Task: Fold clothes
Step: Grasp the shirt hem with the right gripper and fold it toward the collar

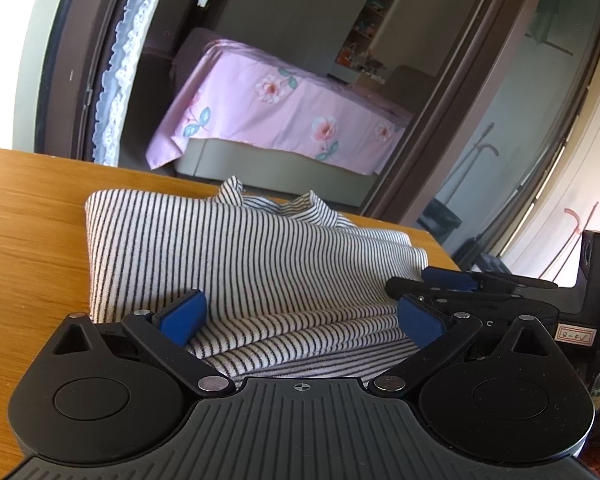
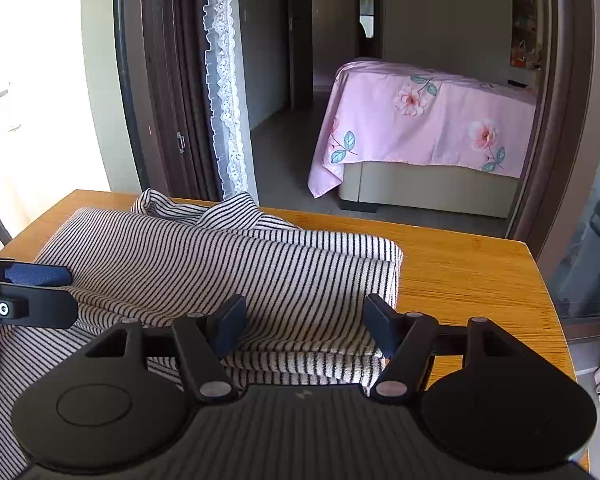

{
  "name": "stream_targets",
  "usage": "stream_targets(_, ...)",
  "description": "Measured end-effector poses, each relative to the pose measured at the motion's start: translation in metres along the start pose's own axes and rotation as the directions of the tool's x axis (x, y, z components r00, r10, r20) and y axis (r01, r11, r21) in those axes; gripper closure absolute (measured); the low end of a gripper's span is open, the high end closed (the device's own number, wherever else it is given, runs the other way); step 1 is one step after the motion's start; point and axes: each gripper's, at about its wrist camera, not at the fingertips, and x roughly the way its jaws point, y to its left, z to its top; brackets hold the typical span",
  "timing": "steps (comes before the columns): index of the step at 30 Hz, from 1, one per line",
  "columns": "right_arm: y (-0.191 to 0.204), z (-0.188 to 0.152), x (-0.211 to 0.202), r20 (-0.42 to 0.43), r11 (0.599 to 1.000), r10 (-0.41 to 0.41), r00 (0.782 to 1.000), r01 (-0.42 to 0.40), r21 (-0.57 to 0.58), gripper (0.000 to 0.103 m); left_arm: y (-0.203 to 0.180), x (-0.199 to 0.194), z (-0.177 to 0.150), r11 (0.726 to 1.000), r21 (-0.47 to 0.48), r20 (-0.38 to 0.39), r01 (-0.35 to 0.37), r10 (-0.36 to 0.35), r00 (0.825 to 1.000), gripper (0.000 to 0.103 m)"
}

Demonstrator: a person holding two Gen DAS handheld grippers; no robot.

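Striped garment (image 1: 236, 256): folded stack, lying on wooden table (image 1: 28, 216).
Left gripper (image 1: 300, 316): jaws spread, above garment's near edge.
Right gripper (image 2: 306, 320): jaws spread, over garment's right part.

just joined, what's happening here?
A person with a gripper in each hand is folding a striped shirt on a wooden table. The shirt already lies in a layered bundle. The left gripper and right gripper are both open at its near edge, gripping nothing.
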Motion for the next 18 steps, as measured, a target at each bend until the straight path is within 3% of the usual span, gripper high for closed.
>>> stream_targets(3,-0.004,0.002,-0.003,-0.009,1.0,0.03,1.0,-0.03,-0.003,0.036,-0.001,-0.006,0.006,0.999,0.033,-0.045,-0.015,0.017,0.999,0.0)
stream_targets(9,-0.028,0.032,-0.021,0.013,0.991,0.109,0.994,-0.11,0.079,0.036,0.018,-0.033,0.034,0.993,0.007,-0.033,-0.114,0.114,0.993,0.0)
stream_targets(11,-0.034,0.049,-0.021,0.017,0.984,0.143,0.99,-0.144,0.108,0.044,0.033,-0.032,0.045,0.994,-0.04,-0.073,-0.104,0.101,0.992,0.0)
stream_targets(15,-0.014,0.079,0.003,-0.024,0.977,0.204,0.979,-0.202,0.067,0.044,0.054,-0.025,0.058,0.991,-0.103,-0.107,-0.09,0.079,0.991,0.0)
stream_targets(18,0.015,0.089,0.038,-0.053,0.983,0.185,0.981,-0.186,-0.012,0.044,0.055,-0.026,0.059,0.991,-0.09,-0.087,-0.095,0.087,0.992,0.0)
